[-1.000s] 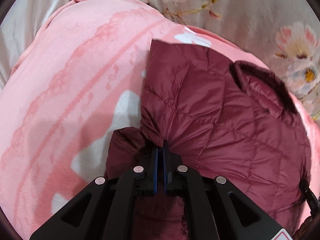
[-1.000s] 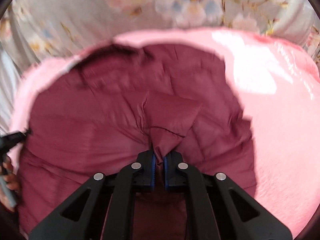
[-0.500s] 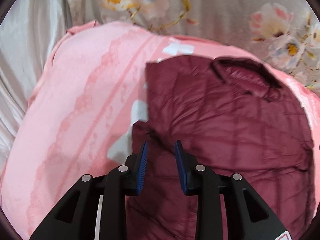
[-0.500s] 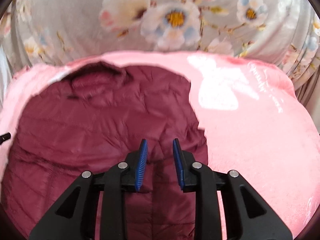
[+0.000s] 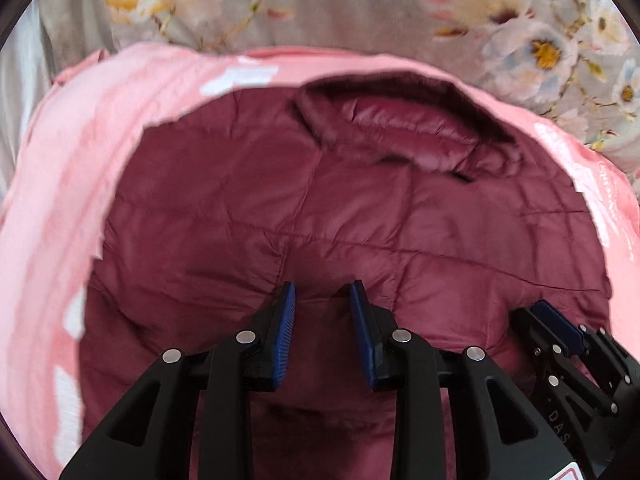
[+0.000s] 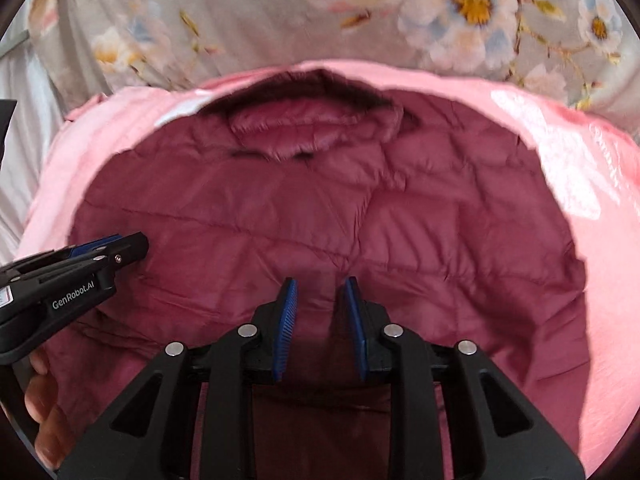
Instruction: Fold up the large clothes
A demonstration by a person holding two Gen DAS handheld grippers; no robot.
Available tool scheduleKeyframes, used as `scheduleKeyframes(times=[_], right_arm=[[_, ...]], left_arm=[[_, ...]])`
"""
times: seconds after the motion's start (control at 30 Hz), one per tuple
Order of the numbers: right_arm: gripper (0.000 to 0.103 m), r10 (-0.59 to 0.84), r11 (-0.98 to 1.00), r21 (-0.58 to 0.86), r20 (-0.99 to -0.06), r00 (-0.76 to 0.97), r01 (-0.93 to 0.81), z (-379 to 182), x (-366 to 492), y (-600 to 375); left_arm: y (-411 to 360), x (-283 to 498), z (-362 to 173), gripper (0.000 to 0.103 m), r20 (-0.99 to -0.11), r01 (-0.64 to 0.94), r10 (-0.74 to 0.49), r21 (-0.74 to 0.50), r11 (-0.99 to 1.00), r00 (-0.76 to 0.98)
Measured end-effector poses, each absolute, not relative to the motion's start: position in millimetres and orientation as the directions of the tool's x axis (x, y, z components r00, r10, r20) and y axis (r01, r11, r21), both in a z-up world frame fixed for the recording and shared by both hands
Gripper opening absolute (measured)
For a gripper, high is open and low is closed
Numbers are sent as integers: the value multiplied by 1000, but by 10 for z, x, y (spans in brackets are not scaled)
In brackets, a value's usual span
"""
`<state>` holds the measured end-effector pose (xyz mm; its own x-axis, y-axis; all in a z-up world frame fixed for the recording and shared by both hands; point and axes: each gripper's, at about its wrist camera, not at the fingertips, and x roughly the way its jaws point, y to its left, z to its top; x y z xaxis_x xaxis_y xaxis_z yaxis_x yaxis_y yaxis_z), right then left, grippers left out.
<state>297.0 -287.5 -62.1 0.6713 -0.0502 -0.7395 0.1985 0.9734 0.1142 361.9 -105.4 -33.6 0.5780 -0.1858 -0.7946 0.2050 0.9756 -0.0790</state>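
Observation:
A maroon quilted puffer jacket [image 5: 360, 216] lies spread on a pink blanket [image 5: 60, 184], its collar [image 5: 404, 128] at the far end. It also shows in the right wrist view [image 6: 320, 216], collar [image 6: 316, 128] far. My left gripper [image 5: 322, 292] is open and empty, above the jacket's near part. My right gripper [image 6: 318, 286] is open and empty over the jacket's near middle. The right gripper shows at the lower right of the left wrist view [image 5: 560, 332]; the left gripper shows at the left of the right wrist view [image 6: 108, 252].
The pink blanket [image 6: 600, 240] covers a bed. A grey floral sheet [image 5: 360, 8] lies beyond it, also in the right wrist view [image 6: 240, 12]. White fabric [image 6: 16, 92] lies at the far left. A hand [image 6: 44, 420] holds the left gripper.
Both grippers were shut on jacket folds a second ago; they opened, let go and pulled back. The folded-in parts now lie flat, and both views centre on the jacket.

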Motion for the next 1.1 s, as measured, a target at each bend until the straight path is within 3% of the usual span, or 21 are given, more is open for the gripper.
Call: scheduleKeyframes(times=[0.27,0.8,1.03,1.1], right_arm=[[22,-50,972,124,-722,690,200,-725,2888,-2859],[23,-13,967,170,-716,698,192,-744,2876,-2914],[33,120,942,304,-696,708,139,-473,2825,-3163],[40,113,939,312,-676,728,144,-311,2900,-3314]], left_arm=[[-1108,3509,-561,30,-742,212,-144,-2,977,655],[-1189,3494,-600,30,-731,210,-105,53,976,674],[-881,3597,-359,35,-748,262,-267,-129,956,607],[-732,3728,-129,40,-724,252,-301,-179,951,621]])
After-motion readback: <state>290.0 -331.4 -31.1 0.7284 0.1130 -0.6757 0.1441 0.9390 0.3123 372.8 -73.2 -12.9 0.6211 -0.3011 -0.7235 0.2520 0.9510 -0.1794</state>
